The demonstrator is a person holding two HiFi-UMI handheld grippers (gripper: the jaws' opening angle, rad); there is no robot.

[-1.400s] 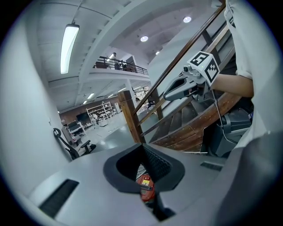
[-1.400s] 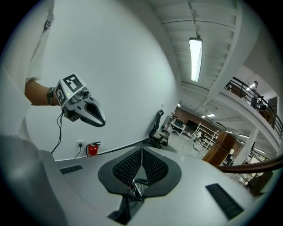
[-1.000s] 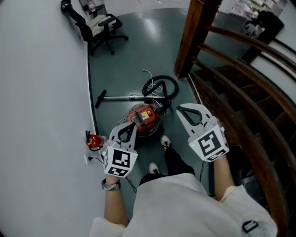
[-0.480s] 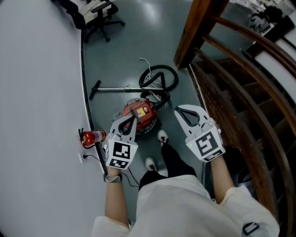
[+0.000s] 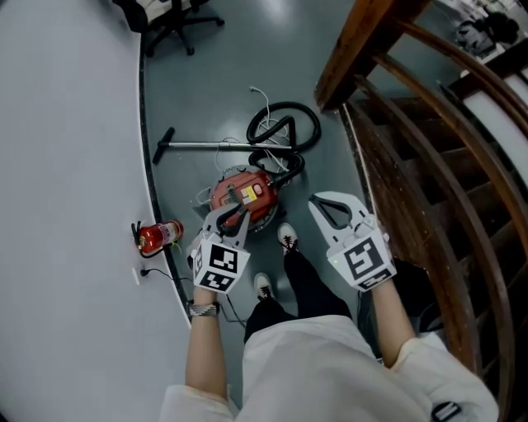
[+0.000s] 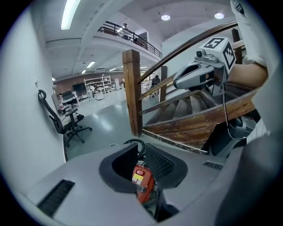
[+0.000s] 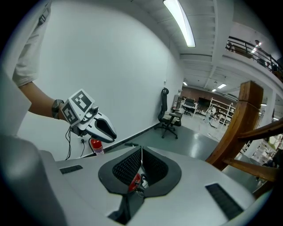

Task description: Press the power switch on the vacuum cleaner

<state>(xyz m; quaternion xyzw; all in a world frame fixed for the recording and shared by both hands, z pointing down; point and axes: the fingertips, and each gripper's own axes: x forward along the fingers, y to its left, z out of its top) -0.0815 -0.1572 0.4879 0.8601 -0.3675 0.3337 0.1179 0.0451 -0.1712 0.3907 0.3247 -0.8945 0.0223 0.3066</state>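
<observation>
The red canister vacuum cleaner (image 5: 242, 196) lies on the grey floor, its black hose (image 5: 280, 132) coiled behind it. My left gripper (image 5: 235, 216) hangs over the vacuum's near edge. Its jaws have just been opening and now stand open, with nothing between them. Through that gap in the left gripper view (image 6: 141, 150) I see the vacuum's top (image 6: 142, 183) with a red button (image 6: 140, 171) and a yellow label. My right gripper (image 5: 316, 201) is shut and empty, to the right of the vacuum. The vacuum (image 7: 133, 182) shows as a red sliver below its closed tips (image 7: 141, 152).
A metal wand (image 5: 206, 147) lies on the floor behind the vacuum. A red fire extinguisher (image 5: 157, 236) stands by the white wall (image 5: 66, 165). A wooden stair railing (image 5: 412, 124) rises on the right. An office chair (image 5: 165, 16) stands far back. The person's shoes (image 5: 286, 239) are near the vacuum.
Both grippers have sunk toward the floor. The left one now overlaps the vacuum's near edge and its jaws have parted. The right one stays shut.
</observation>
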